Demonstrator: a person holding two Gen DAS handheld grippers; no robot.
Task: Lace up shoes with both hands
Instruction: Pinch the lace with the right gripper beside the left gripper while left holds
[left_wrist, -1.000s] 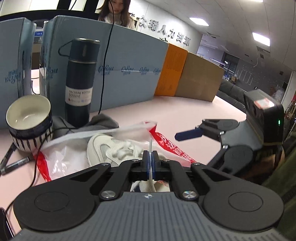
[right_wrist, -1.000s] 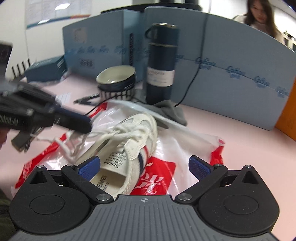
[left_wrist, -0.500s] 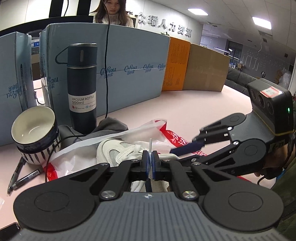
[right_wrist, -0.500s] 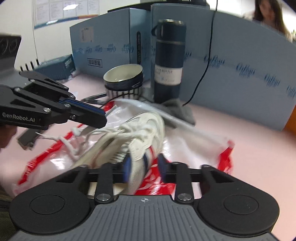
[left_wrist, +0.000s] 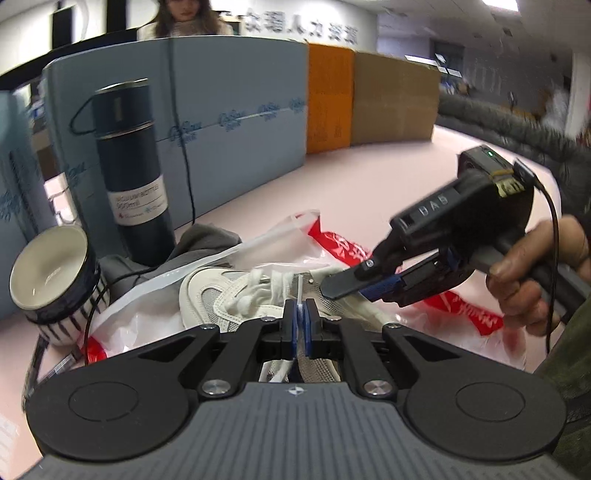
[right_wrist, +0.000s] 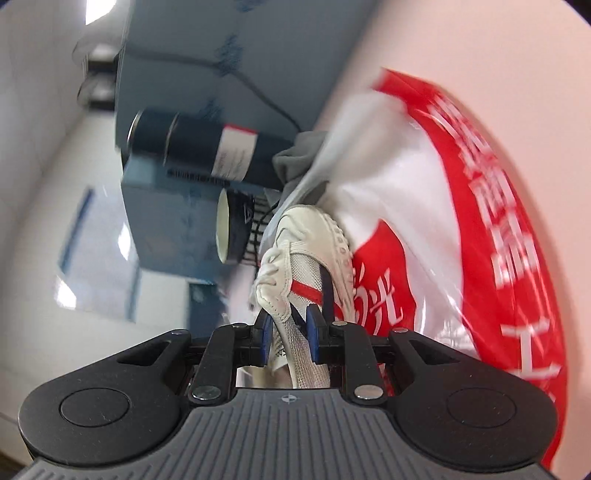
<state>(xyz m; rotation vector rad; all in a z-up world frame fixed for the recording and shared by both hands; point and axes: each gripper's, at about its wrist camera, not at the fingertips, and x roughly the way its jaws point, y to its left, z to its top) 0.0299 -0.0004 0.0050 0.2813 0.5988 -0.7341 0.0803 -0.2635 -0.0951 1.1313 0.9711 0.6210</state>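
- Nearest the viewer, the left gripper (left_wrist: 300, 320) has its jaws pinched tight on the stiff tip of a white shoelace (left_wrist: 300, 291), which stands up between the pads, probably ready to be threaded.
- Just beyond that tip lies the white sneaker (left_wrist: 236, 295), the landmark here, resting on its side with the toe pointing away.
- The right gripper (right_wrist: 289, 334), held in a person's hand (left_wrist: 532, 273), comes in from the right of the sneaker, rolled onto its side; its jaws are narrow and clamp the mesh side panel near the collar, apparently to steady the shoe for lacing.
- Under the sneaker spreads a crumpled red-and-white plastic bag (right_wrist: 480, 206) on the pink desk (left_wrist: 369, 184).
- Left of the sneaker sits a striped bowl (left_wrist: 51, 280), tilted.
- Behind the sneaker lies a grey cloth (left_wrist: 199, 240), then a dark blue vacuum bottle (left_wrist: 133, 170) standing upright.
- Farthest back, blue partition panels (left_wrist: 236, 107) wall off the desk.
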